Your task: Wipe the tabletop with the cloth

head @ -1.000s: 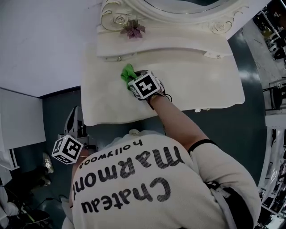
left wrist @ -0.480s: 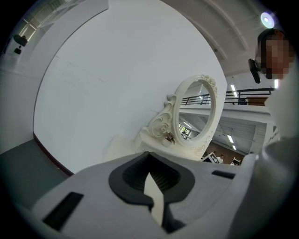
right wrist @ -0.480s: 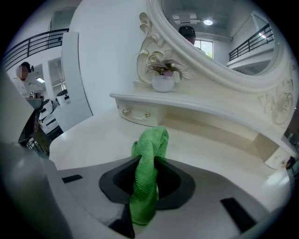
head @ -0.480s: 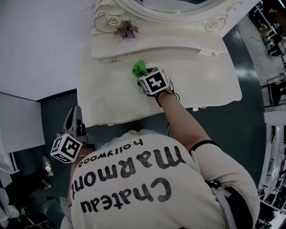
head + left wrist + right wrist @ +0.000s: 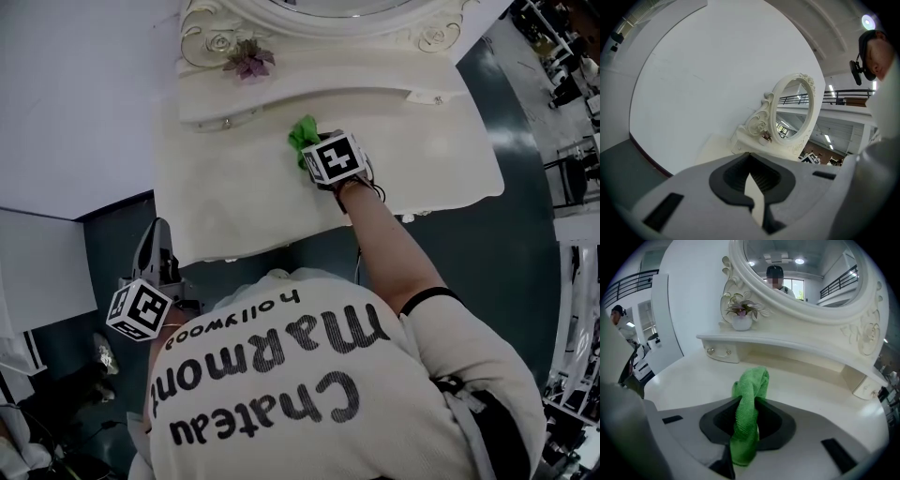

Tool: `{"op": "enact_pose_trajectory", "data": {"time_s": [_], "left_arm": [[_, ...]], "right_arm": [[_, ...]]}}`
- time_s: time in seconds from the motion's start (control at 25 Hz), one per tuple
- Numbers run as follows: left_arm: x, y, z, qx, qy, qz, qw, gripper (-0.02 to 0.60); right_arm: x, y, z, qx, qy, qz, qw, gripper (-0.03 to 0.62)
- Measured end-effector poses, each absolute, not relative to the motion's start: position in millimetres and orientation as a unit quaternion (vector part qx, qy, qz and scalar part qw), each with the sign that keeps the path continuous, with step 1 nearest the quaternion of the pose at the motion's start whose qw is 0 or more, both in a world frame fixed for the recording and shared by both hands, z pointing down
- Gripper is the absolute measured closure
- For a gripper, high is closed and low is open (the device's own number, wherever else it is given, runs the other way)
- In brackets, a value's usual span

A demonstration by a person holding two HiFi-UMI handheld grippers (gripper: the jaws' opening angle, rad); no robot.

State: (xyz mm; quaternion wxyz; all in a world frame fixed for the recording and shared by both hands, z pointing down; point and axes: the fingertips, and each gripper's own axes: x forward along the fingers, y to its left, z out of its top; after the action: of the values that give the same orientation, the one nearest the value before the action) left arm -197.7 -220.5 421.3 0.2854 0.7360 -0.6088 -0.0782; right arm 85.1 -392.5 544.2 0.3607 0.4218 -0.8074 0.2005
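Head view and both gripper views of a cream-white dressing-table tabletop [image 5: 234, 192] beneath an oval mirror in an ornate carved white frame [image 5: 862, 329]. The right gripper [image 5: 314, 148] rests toward the rear middle of the tabletop, just in front of the raised white shelf with small knobbed drawers [image 5: 281, 94]. Its jaws are closed on a bright green terry cloth [image 5: 302, 131]. In the right gripper view the cloth [image 5: 749, 399] is bunched into an upright fold between the dark pads, and its free end spills forward onto the pale surface [image 5: 689, 380]. The person's right forearm [image 5: 384, 244] reaches across the front edge of the table. A small white pot of pale purple-green foliage [image 5: 248, 61] stands on the shelf at the left of the mirror, well apart from the cloth. The left gripper [image 5: 155, 239] is held off the table near its front left corner, over the dark grey-green floor [image 5: 112, 230]. Its jaws [image 5: 757, 197] are drawn together at the tips, with nothing between them, and point toward the mirror [image 5: 792, 112].
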Motion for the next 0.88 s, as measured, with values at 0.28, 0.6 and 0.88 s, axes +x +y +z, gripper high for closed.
{"op": "enact_pose_trajectory", "data": {"time_s": [0.28, 0.6, 0.88], "left_arm": [[-190, -216, 430, 0.735, -0.604, -0.076, 0.300, 0.574], [-194, -208, 430, 0.731, -0.610, -0.072, 0.297, 0.574], [-195, -199, 432, 0.727, -0.614, -0.065, 0.300, 0.574]], "right_arm": [[102, -394, 543, 0.430, -0.802, 0.202, 0.363, 0.500], [119, -396, 545, 0.432, -0.793, 0.212, 0.373, 0.500], [121, -399, 547, 0.428, -0.793, 0.213, 0.379, 0.500]]}}
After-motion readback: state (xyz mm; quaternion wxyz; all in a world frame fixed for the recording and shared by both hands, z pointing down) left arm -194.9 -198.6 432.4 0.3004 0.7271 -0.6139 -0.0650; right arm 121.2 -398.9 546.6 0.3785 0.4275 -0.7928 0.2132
